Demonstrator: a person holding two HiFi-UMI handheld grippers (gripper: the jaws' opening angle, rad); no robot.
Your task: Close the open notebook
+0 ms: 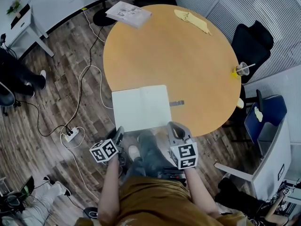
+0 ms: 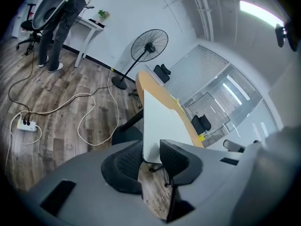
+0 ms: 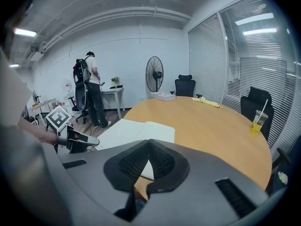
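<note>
The open notebook [image 1: 141, 108] lies flat with blank white pages at the near edge of the round wooden table [image 1: 178, 55]. My left gripper [image 1: 120, 130] is at its near left corner. In the left gripper view the notebook [image 2: 162, 121] has that corner between the open jaws of the left gripper [image 2: 151, 156], and I see no firm pinch. My right gripper [image 1: 171, 125] sits at the near right corner. In the right gripper view its pads meet at the tips of the right gripper [image 3: 149, 141], with the notebook [image 3: 131, 132] just beyond them.
A small grey object [image 1: 177, 103] lies right of the notebook. On the far side of the table are a stack of papers [image 1: 128, 14], a yellow cloth [image 1: 193, 21] and a plastic cup [image 1: 242, 69]. A black chair [image 1: 251, 44] stands nearby. Cables and a power strip [image 1: 70, 134] lie on the floor.
</note>
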